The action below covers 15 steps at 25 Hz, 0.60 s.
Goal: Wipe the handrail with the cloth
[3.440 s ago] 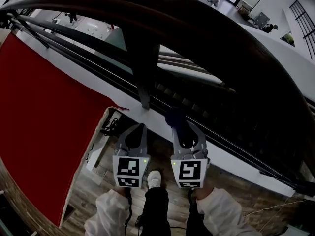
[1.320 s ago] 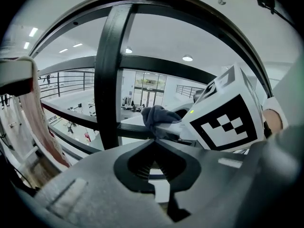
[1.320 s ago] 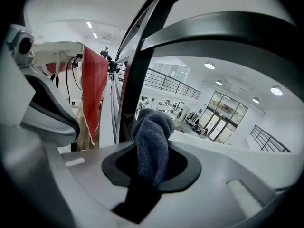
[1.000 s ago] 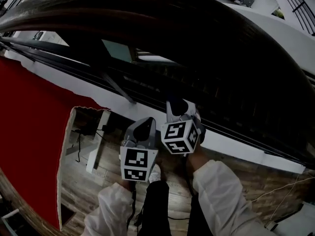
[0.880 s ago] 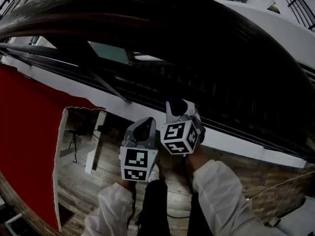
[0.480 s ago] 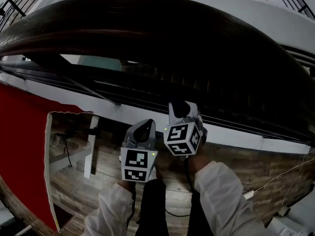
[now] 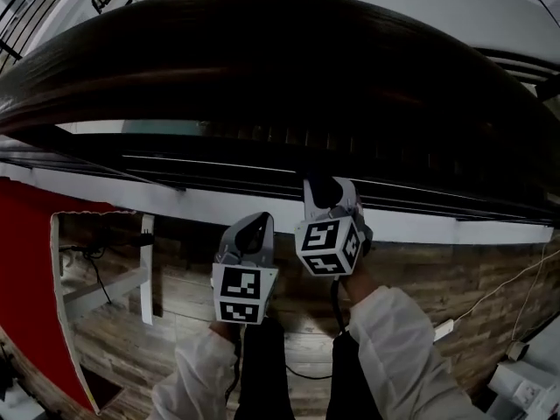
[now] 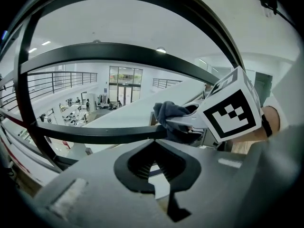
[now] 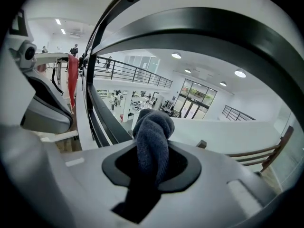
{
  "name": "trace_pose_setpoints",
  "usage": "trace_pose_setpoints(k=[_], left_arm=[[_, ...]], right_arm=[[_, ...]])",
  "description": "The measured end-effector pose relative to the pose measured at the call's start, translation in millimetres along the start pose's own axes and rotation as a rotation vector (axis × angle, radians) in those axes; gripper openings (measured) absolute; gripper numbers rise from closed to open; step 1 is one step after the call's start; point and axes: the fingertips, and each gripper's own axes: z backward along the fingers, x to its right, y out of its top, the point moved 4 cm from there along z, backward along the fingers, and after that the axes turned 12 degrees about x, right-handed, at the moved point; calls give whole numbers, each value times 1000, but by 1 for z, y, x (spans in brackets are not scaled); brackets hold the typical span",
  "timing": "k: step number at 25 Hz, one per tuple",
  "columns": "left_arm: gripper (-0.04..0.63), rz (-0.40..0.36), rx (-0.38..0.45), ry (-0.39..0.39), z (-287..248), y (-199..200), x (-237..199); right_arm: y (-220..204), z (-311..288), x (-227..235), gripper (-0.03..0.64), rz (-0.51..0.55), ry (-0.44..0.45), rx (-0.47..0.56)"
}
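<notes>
We can't read the near-black handrail [image 7: 262, 59]. Under it, right gripper [image 7: 325, 198] clamps the cloth [image 9: 153, 132]; left gripper [image 7: 252, 232] closed, empty. Red banner [image 7: 22, 261] left.

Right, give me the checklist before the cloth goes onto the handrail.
1. Cloth grip: ok. The right gripper is shut on the dark grey cloth, which bunches out past its jaws.
2. Cloth on the wooden handrail: not ok. The cloth sits below the rail, apart from it.
3. Left gripper free: ok. Its jaws are together with nothing between them.
4. Grippers apart: ok. They sit side by side, not touching.
5. Rail top free of objects: cannot tell; the surface is too dark.
</notes>
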Motion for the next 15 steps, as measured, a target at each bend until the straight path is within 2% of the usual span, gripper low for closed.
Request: trace_pose_setpoints(k=[15], left_arm=[[2, -58, -33, -208, -76, -2, 143]], right_arm=[[-86, 67, 120, 95, -60, -146, -66]])
